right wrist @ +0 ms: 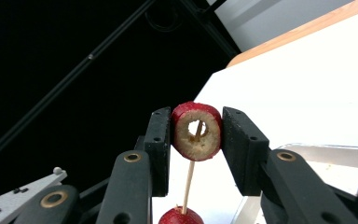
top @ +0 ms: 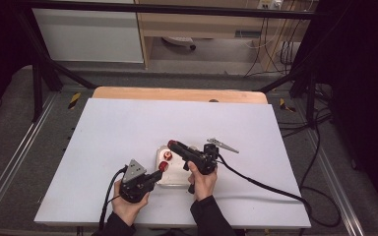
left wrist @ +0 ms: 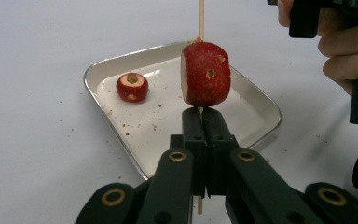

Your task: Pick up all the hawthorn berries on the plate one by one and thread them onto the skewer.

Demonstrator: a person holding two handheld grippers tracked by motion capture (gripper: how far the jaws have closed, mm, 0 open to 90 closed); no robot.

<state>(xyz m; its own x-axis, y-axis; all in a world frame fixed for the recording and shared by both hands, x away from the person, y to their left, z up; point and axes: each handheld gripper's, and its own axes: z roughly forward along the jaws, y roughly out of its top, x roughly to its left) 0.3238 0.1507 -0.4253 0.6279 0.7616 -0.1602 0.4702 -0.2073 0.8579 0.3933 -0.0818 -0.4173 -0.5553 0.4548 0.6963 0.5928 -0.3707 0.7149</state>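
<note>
The step in hand looks like threading cored red fruit pieces onto a skewer. The left gripper (left wrist: 200, 116) has its jaws pressed tight on the thin wooden skewer (left wrist: 201, 18), which stands upright with one red fruit piece (left wrist: 205, 73) already speared just above the jaws, over the metal tray (left wrist: 121, 140) near the front middle of the table (top: 128, 123). To its right, the right gripper (right wrist: 196, 140) clamps a hollowed fruit ring (right wrist: 196, 131) between its pads, held above the skewer; in the right gripper view the stick shows through the ring's hole, so the tip seems to be just entering it.

The next move, I judge, calls for sliding the ring straight down the stick toward the speared piece while the left gripper holds steady; a tilt could split the ring or snap the skewer.

One more cored piece (left wrist: 132, 87) lies in the tray's far left corner. Red crumbs dot the tray and table. Nothing stands between the two grippers.
</note>
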